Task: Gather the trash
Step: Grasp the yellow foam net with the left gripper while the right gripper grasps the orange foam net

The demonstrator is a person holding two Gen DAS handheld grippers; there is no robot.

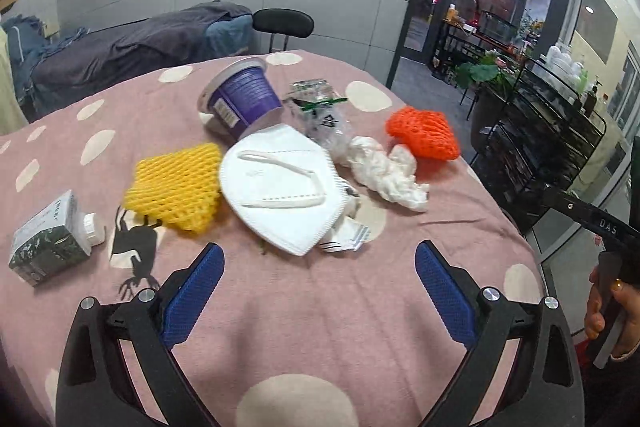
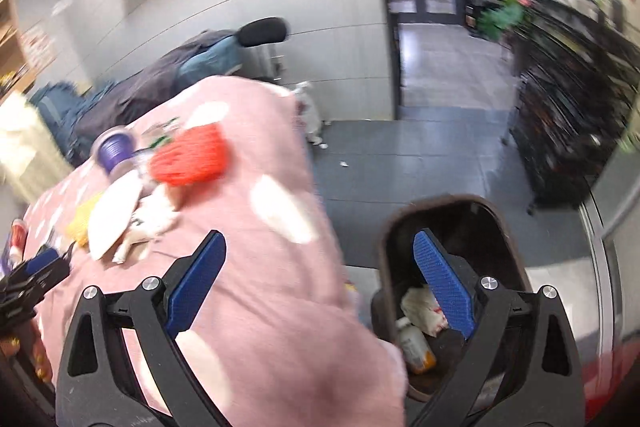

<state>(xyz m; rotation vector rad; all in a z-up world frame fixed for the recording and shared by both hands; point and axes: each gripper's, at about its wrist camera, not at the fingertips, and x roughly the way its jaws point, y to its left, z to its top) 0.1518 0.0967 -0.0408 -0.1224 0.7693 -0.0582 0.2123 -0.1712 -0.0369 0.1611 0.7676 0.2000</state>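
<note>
Hovering left gripper (image 1: 318, 291), jaws spread, empty, low centre of frame, lined up toward white mask (image 1: 280, 187) amid trash on pink surface (image 1: 320, 327). Right gripper (image 2: 320, 291) released, empty, above bin (image 2: 508, 227) lower right, likely after drop.

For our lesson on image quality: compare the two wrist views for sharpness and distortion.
Left wrist view: mostly sharp, the white folded face mask crisp, the grey wall seams bowed by the fisheye. Right wrist view: motion-smeared, the orange foam fruit net and black wire shelving streaked; the dark plastic trash bin reads clearer.
</note>
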